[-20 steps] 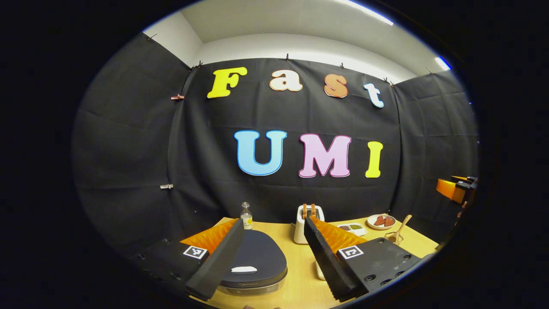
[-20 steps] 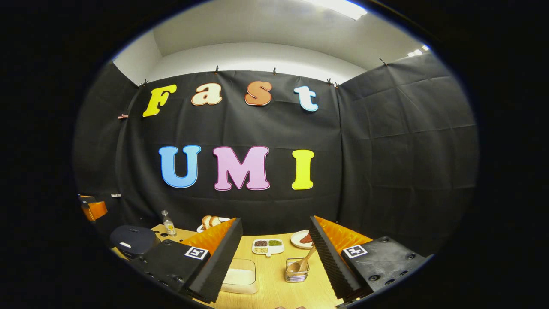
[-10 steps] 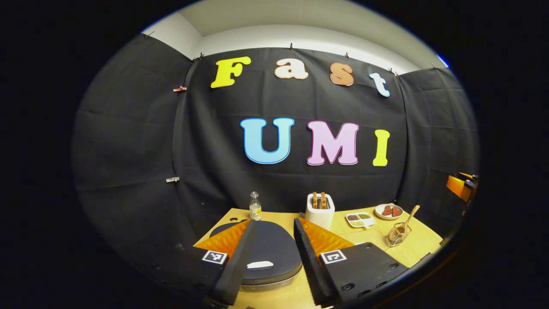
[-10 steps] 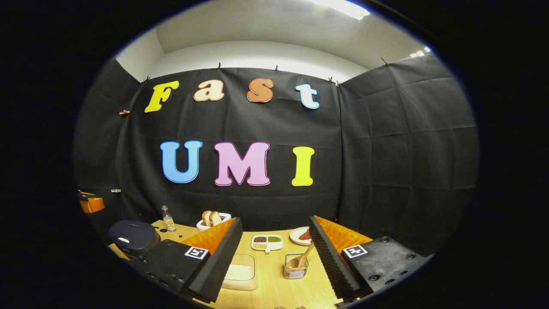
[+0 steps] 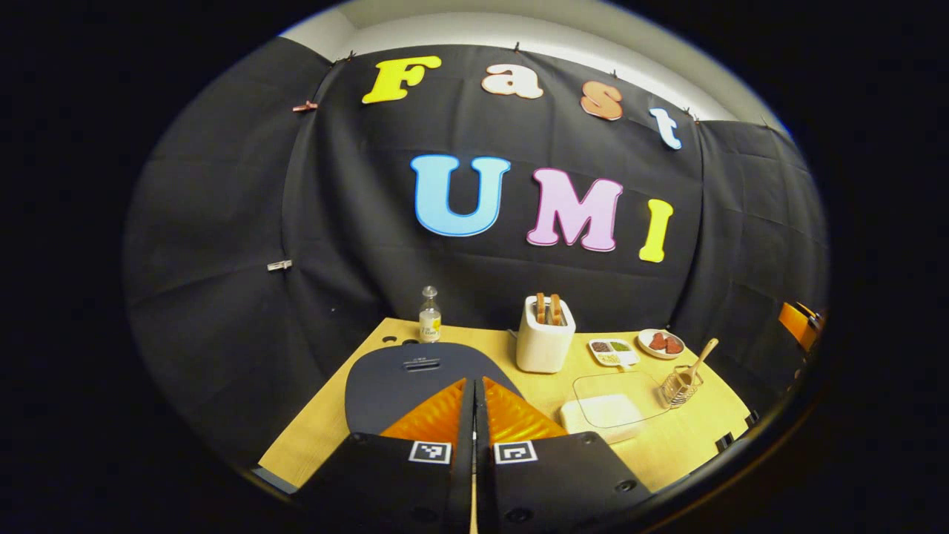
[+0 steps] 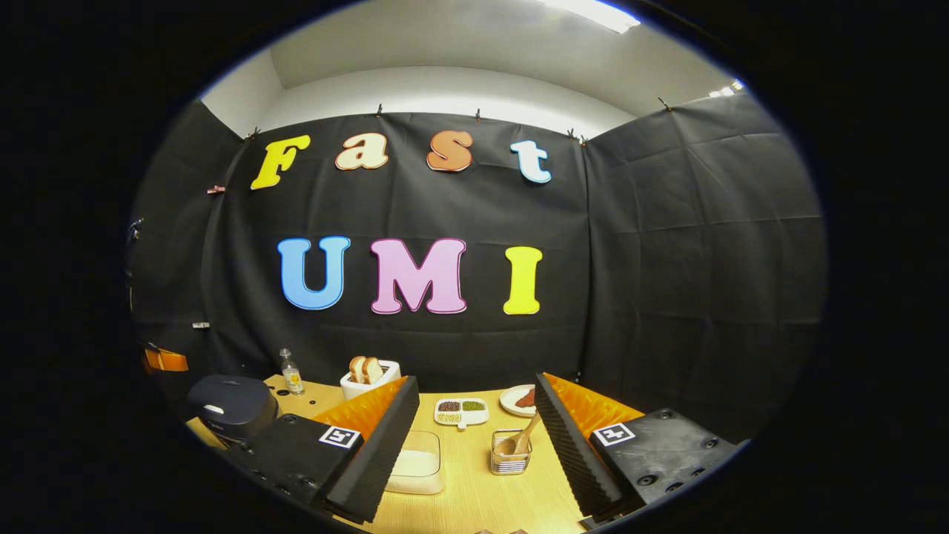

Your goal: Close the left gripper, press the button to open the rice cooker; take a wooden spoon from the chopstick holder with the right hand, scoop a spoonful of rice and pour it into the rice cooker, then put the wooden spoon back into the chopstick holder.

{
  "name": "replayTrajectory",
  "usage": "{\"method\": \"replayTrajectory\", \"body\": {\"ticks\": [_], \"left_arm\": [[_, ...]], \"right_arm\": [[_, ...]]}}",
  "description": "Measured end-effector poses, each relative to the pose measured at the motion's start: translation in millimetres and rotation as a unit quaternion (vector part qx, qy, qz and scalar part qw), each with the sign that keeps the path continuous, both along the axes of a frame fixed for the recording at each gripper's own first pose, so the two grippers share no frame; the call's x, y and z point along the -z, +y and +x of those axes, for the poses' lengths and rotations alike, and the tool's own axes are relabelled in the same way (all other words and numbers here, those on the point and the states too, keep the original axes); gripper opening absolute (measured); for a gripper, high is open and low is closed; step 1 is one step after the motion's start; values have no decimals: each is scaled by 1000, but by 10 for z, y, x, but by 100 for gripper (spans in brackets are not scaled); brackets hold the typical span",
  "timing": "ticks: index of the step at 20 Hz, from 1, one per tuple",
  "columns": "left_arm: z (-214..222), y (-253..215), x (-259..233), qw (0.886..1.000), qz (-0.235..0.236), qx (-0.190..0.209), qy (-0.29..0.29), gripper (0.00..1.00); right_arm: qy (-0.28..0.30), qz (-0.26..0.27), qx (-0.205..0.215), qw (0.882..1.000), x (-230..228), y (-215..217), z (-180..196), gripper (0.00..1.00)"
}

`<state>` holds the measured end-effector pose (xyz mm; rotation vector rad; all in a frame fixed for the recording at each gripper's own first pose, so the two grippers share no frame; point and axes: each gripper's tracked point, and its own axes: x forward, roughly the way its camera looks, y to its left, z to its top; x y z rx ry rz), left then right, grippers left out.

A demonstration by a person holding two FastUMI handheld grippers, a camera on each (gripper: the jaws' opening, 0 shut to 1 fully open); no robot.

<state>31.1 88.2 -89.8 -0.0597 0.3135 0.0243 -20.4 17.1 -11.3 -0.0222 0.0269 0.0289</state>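
Step in hand: press the lid button. The left tongs (image 5: 474, 393) are pressed together, empty, above the front of the rice cooker (image 5: 415, 374) on the surface (image 5: 319, 430); lower the joined tips squarely onto the button. The right tongs (image 6: 474, 423) stand apart over the spoon (image 6: 519, 439) in its holder (image 6: 510, 461). 1 second ago the left tongs were apart

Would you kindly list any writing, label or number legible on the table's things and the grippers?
Bottle: its label is too small to read.
Rice cooker: no legible writing on its lid.
Left gripper and right gripper: square coded markers, no words or numbers.
No text can be quoted.
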Motion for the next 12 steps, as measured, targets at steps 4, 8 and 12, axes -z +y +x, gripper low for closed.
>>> {"method": "replayTrajectory", "body": {"ticks": [4,8,12], "left_arm": [[68,-12,261,999,-21,25,33,6],[172,133,538,996,-43,21,75,5],[189,86,795,991,-64,31,110,5]], "right_arm": [[15,8,9,1000,103,-39,-84,98],[23,7,16,1000,138,-61,-123,98],[36,0,14,999,211,-40,-149,98]]}}
